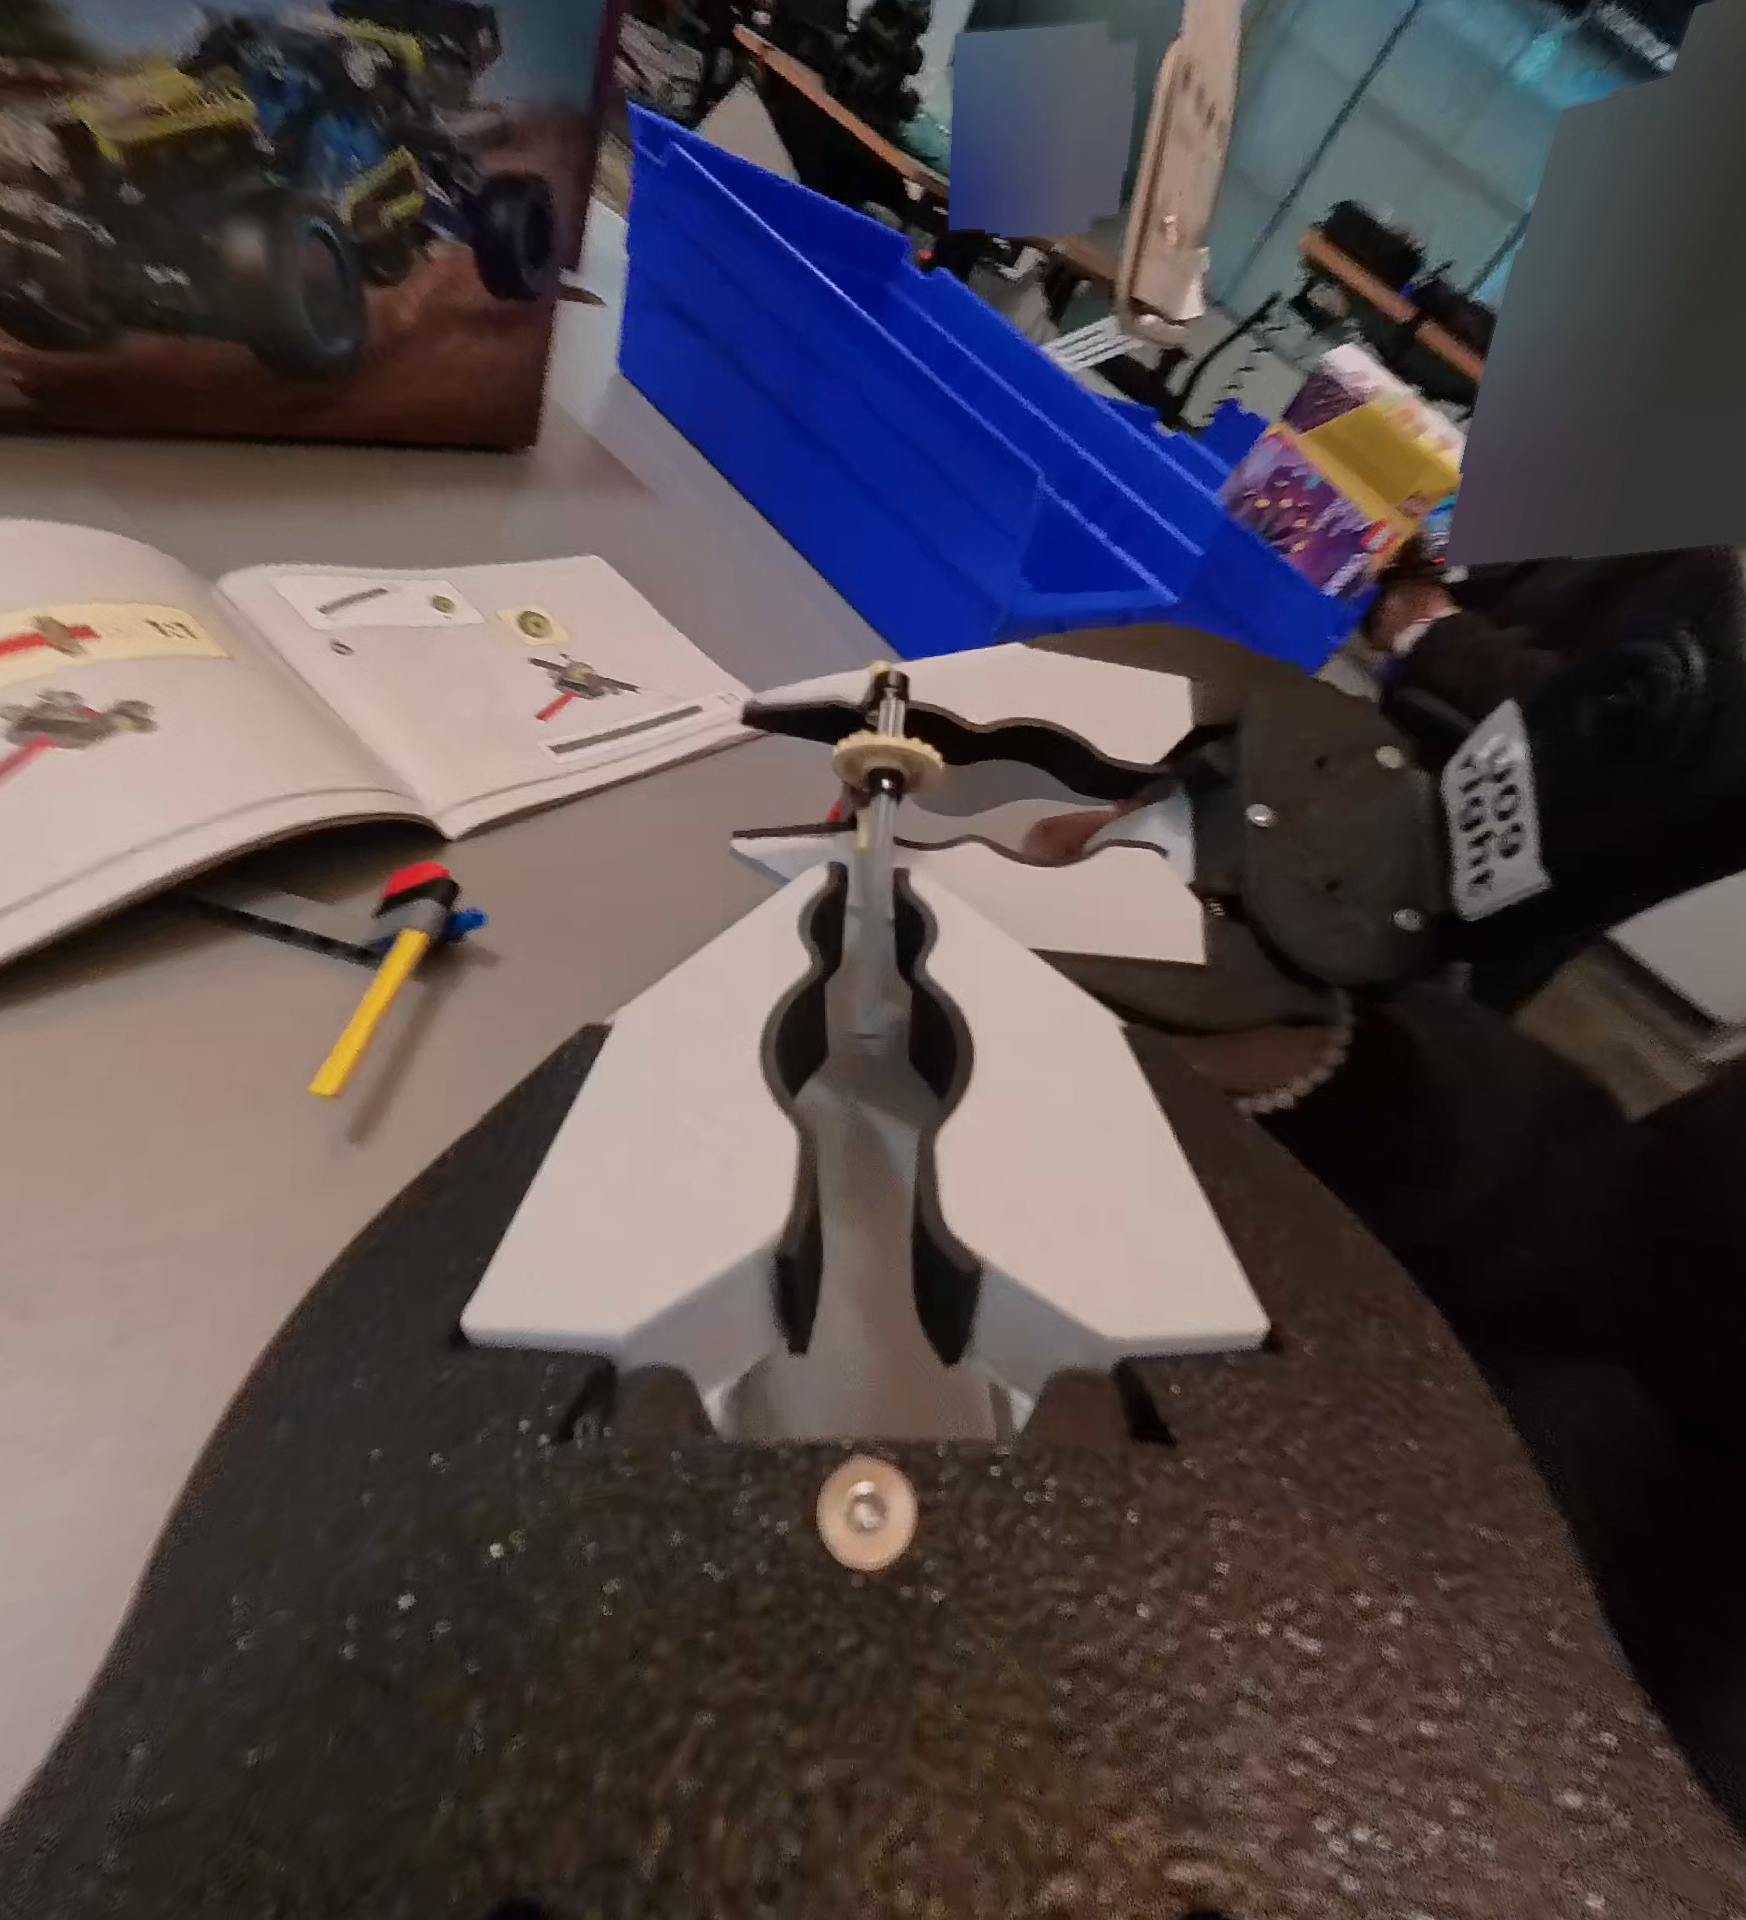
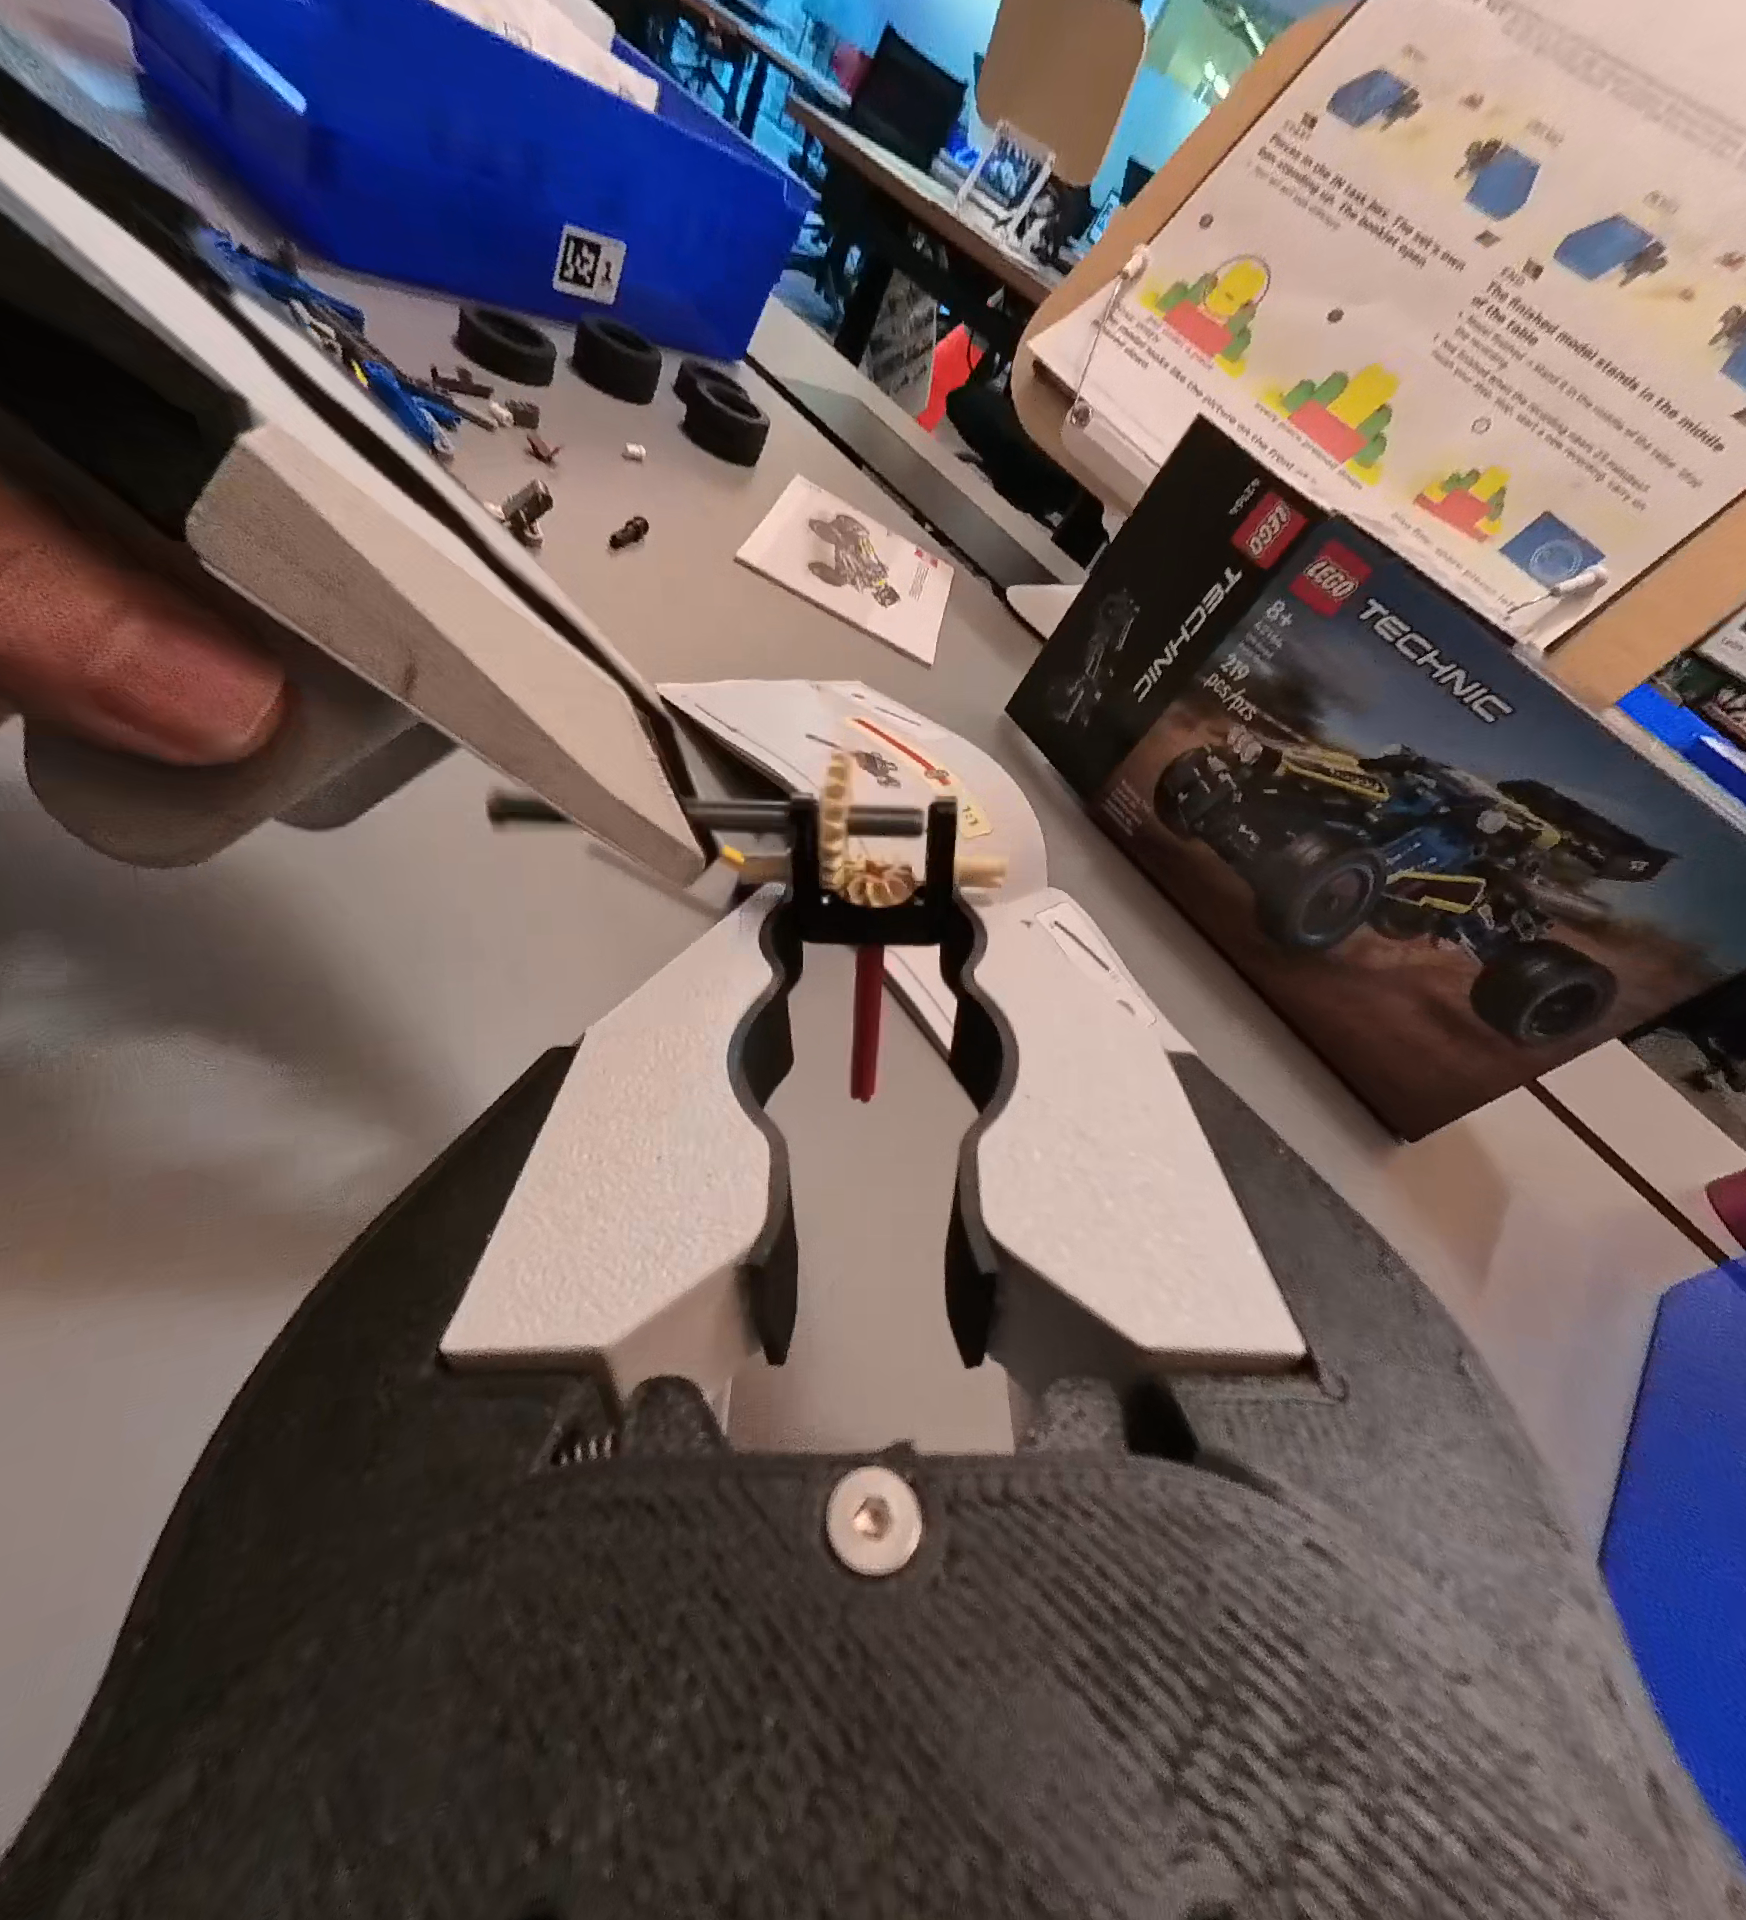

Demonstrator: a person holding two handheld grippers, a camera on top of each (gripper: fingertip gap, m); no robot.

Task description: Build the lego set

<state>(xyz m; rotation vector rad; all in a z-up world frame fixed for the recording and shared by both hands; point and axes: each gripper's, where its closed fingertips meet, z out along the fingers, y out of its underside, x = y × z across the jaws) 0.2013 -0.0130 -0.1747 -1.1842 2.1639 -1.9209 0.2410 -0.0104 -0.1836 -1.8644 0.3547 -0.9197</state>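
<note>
The right tongs (image 2: 871, 914) grip a small black frame (image 2: 871, 883) w/ tan gears. The left tongs (image 1: 864, 883) pinch a thin rod (image 1: 874, 821) going through it, up above the tabletop (image 1: 121, 1195). Only this little bit is built; lots is left. The right view shows tires (image 2: 620, 358) & loose bits (image 2: 526, 447). The left view shows the open book (image 1: 277, 707) & a yellow stick (image 1: 375, 1003).

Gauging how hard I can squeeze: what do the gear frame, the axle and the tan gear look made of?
Black frame: hard moulded plastic, slightly glossy, with sharp straight edges. Dark axle: probably rigid plastic too, thin and matte. Tan gear: plastic, crisp moulded teeth, dull sheen. The right gripper clamps the frame; the left gripper pinches the axle.
</note>
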